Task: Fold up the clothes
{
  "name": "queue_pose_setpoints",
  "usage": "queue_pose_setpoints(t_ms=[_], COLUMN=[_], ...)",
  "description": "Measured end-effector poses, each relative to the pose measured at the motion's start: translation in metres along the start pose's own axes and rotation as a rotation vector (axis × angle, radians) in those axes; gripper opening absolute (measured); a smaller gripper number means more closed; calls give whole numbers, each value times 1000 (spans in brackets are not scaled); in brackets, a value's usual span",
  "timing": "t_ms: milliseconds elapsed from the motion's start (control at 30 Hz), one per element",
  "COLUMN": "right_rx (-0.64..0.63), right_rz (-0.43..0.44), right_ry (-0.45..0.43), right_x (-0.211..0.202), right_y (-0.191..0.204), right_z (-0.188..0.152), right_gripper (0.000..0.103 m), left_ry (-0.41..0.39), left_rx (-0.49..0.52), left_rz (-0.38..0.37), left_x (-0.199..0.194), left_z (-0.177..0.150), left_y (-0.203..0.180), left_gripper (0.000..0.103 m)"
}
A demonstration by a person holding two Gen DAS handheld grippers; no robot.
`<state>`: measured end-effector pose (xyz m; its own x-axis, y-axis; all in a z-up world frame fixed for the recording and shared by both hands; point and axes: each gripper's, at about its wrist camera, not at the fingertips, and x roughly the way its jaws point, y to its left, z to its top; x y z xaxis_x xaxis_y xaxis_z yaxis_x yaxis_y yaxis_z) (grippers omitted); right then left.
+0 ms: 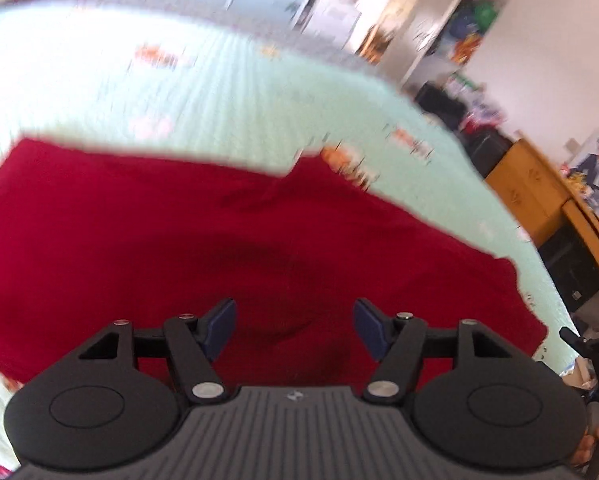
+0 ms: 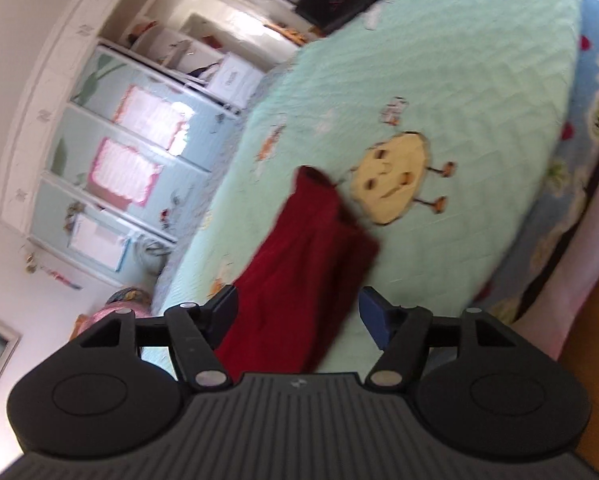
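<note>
Item 1. Dark red knit garment point(image 1: 227, 248): lay spread flat on the bed, its far edge running straight with a small step in it. In the right wrist view the same red cloth point(image 2: 311, 256) showed as a long narrow strip reaching away from the tool toward the middle of the bed. Fold state could not be told through the motion blur.

Item 2. Pale mint-green quilted bedspread point(image 1: 227, 112) with small printed cartoon figures: lay under the garment and bordered it on the far and right sides. A large cream egg-shaped cartoon face point(image 2: 391, 180) sat just beside the garment's far end.

Item 3. Left gripper point(image 1: 294, 324), black with blue-padded fingers: hung above the near part of the red cloth, jaws parted, nothing pinched between the pads.

Item 4. Right gripper point(image 2: 297, 320), same make: jaws stood wide apart with the red cloth seen between and below them; pads not pressing on it.

Item 5. Surroundings: white shelving unit with pale blue panels point(image 2: 139, 128) beyond the bed; yellow wooden cabinet point(image 1: 527, 184) to the right of the bed.
</note>
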<state>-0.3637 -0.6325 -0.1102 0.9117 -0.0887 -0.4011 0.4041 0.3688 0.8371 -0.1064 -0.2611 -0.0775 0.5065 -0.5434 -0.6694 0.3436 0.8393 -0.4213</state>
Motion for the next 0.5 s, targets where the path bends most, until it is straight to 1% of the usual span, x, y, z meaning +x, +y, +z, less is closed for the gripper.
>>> queue_pose_setpoints(t_ms=[67,133,200,300,400,467,500], right_rx=[54,84,84,77,59,45,38], right_rz=[-15,-7,-2,15,19,13,10], right_ry=[-8,-13,-21,-46,-70,-66,-59], right_x=[9,19,30,43,51,53,51], right_y=[-15,-21,-21,-21,-18,-15,-14], right_z=[5,8,10,12,12,13,14], right_gripper=[69,69,69,69,69,69,64], left_ry=[7,0,7,16,25,26,24], left_rx=[1,29,27,-2,16,14,2], left_rz=[5,7,3,-13,-9,-12,-18], left_x=[6,6,7,10,11,11,11], left_z=[-7,-10,-10,-5,-3,-2,-2], left_y=[3,0,1,2,-3,-2,-1], left_gripper=[67,68,70,77,81,82,83])
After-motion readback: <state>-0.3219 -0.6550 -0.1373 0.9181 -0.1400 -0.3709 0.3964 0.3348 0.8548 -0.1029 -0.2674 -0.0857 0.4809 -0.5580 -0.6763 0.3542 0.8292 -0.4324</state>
